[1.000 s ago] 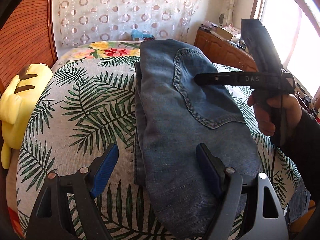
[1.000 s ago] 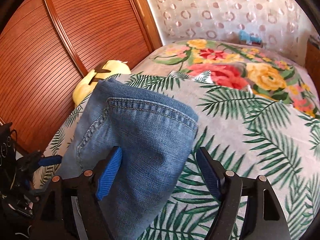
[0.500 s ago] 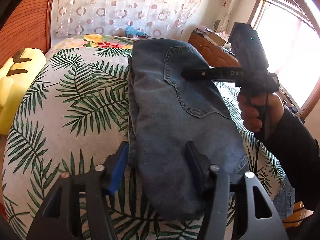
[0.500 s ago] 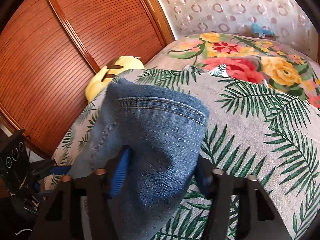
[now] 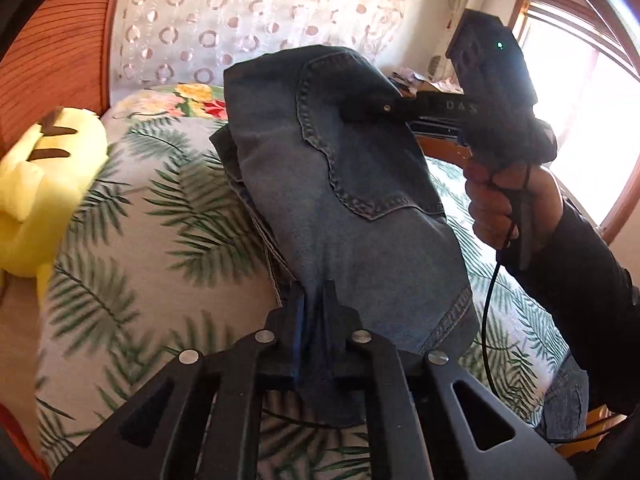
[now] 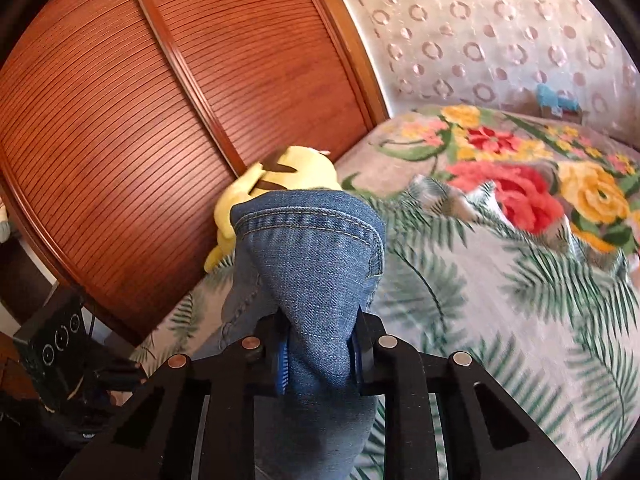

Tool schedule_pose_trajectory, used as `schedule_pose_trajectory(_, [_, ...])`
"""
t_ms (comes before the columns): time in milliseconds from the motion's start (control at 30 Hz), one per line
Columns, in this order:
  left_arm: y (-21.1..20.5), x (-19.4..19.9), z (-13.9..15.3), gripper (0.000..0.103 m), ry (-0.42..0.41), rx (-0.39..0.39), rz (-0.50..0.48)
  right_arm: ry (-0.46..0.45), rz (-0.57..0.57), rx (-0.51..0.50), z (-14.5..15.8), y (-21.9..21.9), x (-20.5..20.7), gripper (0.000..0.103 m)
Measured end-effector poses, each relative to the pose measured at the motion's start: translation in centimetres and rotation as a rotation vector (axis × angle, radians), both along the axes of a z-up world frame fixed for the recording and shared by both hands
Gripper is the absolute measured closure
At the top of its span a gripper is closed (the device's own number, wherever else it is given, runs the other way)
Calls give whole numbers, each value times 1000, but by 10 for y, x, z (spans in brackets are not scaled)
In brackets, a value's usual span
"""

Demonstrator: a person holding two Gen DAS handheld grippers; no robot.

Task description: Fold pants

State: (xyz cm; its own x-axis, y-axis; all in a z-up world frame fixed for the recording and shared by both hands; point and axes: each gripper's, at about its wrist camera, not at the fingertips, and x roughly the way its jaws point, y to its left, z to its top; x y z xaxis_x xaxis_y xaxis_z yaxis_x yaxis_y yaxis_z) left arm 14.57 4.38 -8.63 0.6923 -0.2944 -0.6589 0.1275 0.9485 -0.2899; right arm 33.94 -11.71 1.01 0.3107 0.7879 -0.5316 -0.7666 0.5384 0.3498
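Left wrist view — a bed (image 5: 132, 216) in a palm-leaf cover, jeans (image 5: 344, 184) lifted above it.
The left gripper (image 5: 314, 312) is closing, pinching the denim's near edge; the right gripper (image 6: 318, 354) is closing on a bunched fold of it — a yellow plush toy (image 6: 288, 176) lies by the wooden wall.

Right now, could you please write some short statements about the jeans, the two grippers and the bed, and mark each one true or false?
1. Both the left gripper and the right gripper have denim of the jeans between their fingers. True.
2. The jeans are black. False: blue denim.
3. A yellow plush toy lies by the wooden panel. True.
4. The bedspread is plain white. False: it has green palm leaves.
5. The right gripper is empty. False: its closing jaws pinch the jeans.
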Motion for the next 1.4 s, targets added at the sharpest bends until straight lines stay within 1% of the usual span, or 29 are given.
schedule_pose_trajectory(133, [29, 7, 3, 96, -11, 22, 54, -14, 20, 5, 5, 31, 9, 80])
schedule_pose_trajectory(167, [40, 11, 3, 98, -10, 34, 70, -10, 23, 8, 5, 41, 12, 80])
schedule_pose_trajectory(200, [49, 12, 4, 100, -12, 38, 77, -7, 24, 8, 4, 51, 16, 80])
schedule_pose_trajectory(333, [81, 26, 11, 101, -21, 88, 94, 4, 16, 12, -1, 91, 35, 80])
schedule_pose_trajectory(433, [104, 39, 19, 101, -40, 122, 118, 10, -4, 31, -3, 119, 51, 80])
schedule_pose_trajectory(567, [132, 58, 29, 101, -63, 153, 145, 47, -48, 73, -10, 141, 75, 81])
schedule_pose_trajectory(667, [147, 75, 28, 101, -62, 167, 153, 86, -90, 105, -20, 155, 92, 81])
schedule_pose_trajectory(767, [157, 91, 21, 101, -44, 169, 145, 120, -145, 118, -33, 166, 107, 80])
schedule_pose_trajectory(833, [158, 97, 13, 101, -23, 173, 134, 121, -175, 82, -43, 173, 114, 78])
schedule_pose_trajectory(867, [158, 99, 7, 101, -14, 176, 130, 118, -184, 52, -46, 175, 116, 74])
schedule_pose_trajectory(900, [157, 99, 5, 101, -8, 175, 130, 114, -191, 17, -49, 177, 118, 67])
schedule_pose_trajectory(933, [158, 99, 3, 101, 0, 171, 130, 108, -189, -13, -51, 179, 120, 63])
schedule_pose_trajectory(967, [157, 98, 1, 101, 4, 166, 130, 94, -187, -48, -53, 179, 121, 55])
schedule_pose_trajectory(1000, [155, 96, -1, 101, 6, 166, 131, 76, -185, -78, -51, 181, 122, 50])
schedule_pose_trajectory(1067, [153, 95, -2, 101, 8, 174, 136, 11, -177, -123, -44, 180, 121, 47])
schedule_pose_trajectory(1100, [152, 94, -3, 101, 9, 179, 137, -25, -172, -134, -38, 181, 120, 48])
schedule_pose_trajectory(1167, [152, 95, -7, 101, 16, 180, 140, -121, -199, -164, -27, 181, 116, 48])
schedule_pose_trajectory(1200, [152, 95, -8, 101, 20, 175, 140, -158, -204, -173, -24, 183, 114, 51])
schedule_pose_trajectory(1233, [152, 96, -10, 101, 25, 169, 142, -185, -204, -185, -21, 188, 115, 59])
schedule_pose_trajectory(1267, [154, 96, -13, 101, 32, 163, 147, -186, -191, -207, -23, 196, 118, 73])
schedule_pose_trajectory(1300, [153, 96, -14, 101, 35, 160, 149, -181, -178, -222, -27, 204, 119, 76])
schedule_pose_trajectory(1400, [154, 95, -16, 101, 35, 143, 159, -212, -178, -288, -41, 225, 125, 76])
